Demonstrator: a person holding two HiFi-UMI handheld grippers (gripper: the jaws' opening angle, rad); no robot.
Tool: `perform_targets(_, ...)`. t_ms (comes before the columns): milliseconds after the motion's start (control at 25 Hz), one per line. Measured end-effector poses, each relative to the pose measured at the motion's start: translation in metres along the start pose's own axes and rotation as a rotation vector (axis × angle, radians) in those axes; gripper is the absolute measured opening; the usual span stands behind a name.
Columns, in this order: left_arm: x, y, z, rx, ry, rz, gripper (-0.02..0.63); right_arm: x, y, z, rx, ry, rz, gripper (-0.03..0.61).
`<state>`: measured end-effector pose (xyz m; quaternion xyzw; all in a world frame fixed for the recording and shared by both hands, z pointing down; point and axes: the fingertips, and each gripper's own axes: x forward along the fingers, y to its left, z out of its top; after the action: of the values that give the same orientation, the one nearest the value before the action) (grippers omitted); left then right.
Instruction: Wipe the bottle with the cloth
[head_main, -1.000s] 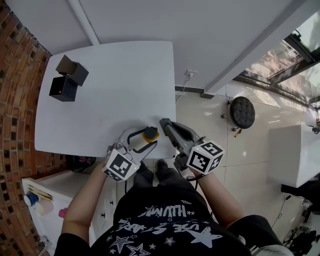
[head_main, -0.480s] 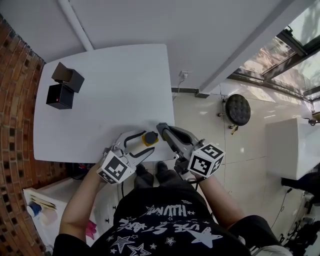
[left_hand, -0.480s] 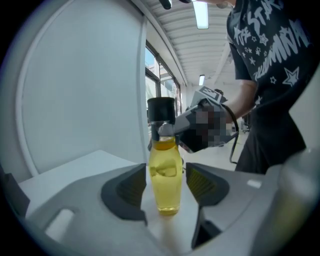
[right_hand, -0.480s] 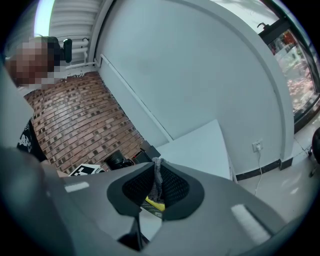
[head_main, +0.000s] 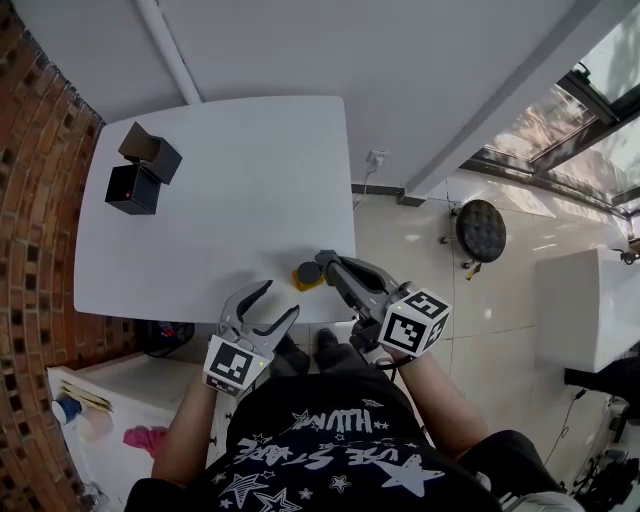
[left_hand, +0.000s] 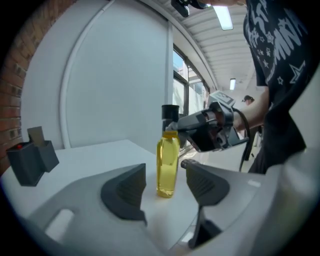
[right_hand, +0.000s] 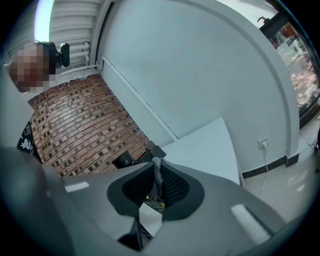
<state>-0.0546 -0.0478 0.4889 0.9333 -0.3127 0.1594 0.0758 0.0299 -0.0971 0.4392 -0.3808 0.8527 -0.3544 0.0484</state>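
Note:
A clear bottle of yellow liquid with a black cap stands upright near the front edge of the white table. My left gripper hangs just off that edge, and its jaws have just been opening. It is open and empty, and the bottle stands beyond its fingertips. My right gripper is level with the bottle's cap, on its right. It is shut on a thin grey cloth, pinched between the pads. Under them a strip of yellow bottle shows.
Two black boxes sit at the table's far left, next to a brick wall. A round black stool stands on the tiled floor to the right. The bottle stands close to the table's front right corner.
My left gripper has let go of the bottle and drawn back off the table edge, its jaws wider. The bottle stays standing. The right gripper has kept its place by the cap.

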Motion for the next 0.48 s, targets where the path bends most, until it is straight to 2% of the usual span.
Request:
perform_targets(240, -0.001, -0.013, -0.008, -0.061, 0.016, 0.050, 0.255, 0.003, -0.014, -0.011, 0.063, 0.019, -0.009, 0.037)
perform_targets(480, -0.001, -0.014, -0.005, -0.101, -0.014, 0.096, 0.255, 0.012, -0.025, -0.024, 0.090, 0.039, -0.014, 0.037)
